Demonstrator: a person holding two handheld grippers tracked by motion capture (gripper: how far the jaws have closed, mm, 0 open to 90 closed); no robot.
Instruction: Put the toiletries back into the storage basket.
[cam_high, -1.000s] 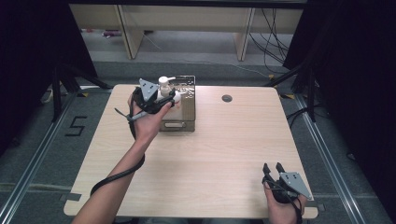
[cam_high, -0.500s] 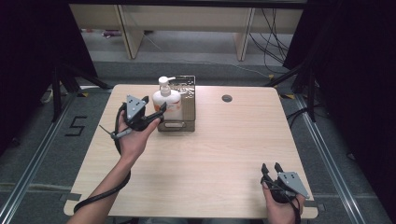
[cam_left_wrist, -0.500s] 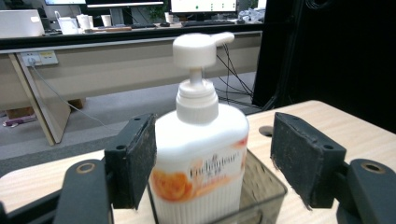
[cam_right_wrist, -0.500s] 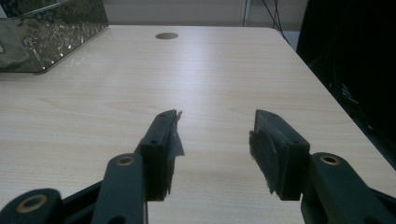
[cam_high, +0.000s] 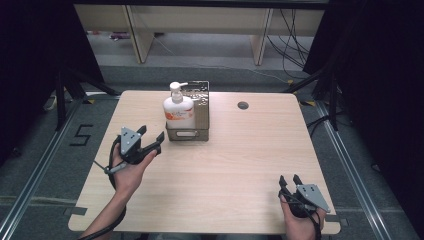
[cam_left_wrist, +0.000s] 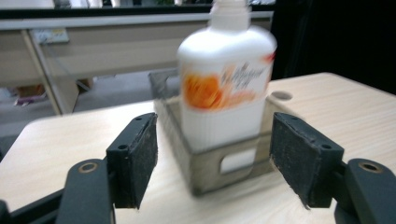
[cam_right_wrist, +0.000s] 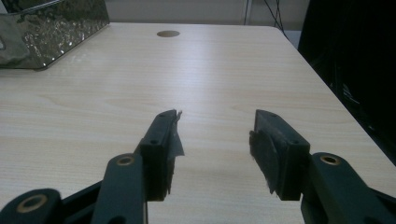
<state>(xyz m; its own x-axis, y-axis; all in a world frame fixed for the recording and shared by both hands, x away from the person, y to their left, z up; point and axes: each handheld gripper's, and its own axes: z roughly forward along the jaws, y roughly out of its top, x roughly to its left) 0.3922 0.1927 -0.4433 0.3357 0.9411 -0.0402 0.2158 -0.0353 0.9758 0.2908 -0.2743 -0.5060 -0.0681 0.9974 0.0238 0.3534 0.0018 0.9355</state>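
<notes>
A white pump bottle (cam_high: 177, 110) with an orange label stands upright in the left end of a shiny metal basket (cam_high: 200, 117) at the back of the wooden table (cam_high: 225, 165). My left gripper (cam_high: 152, 134) hovers just left of and in front of the basket, open, its jaws having just been closing a little with nothing between them. In the left gripper view the bottle (cam_left_wrist: 224, 88) and basket (cam_left_wrist: 210, 172) lie a short way beyond the left gripper (cam_left_wrist: 212, 126). My right gripper (cam_high: 289, 178) rests open at the table's near right corner, and the right gripper view shows the right gripper (cam_right_wrist: 217, 116) over bare wood.
A round cable hole (cam_high: 243, 105) sits in the table right of the basket. Shelving legs and cables stand on the floor behind the table. In the right gripper view the basket's corner (cam_right_wrist: 51, 32) is far left and the hole (cam_right_wrist: 168, 33) lies ahead.
My left gripper has drawn away from the bottle's top, moving left, down and toward the person. The bottle stays standing in the basket. The right gripper has not moved.
</notes>
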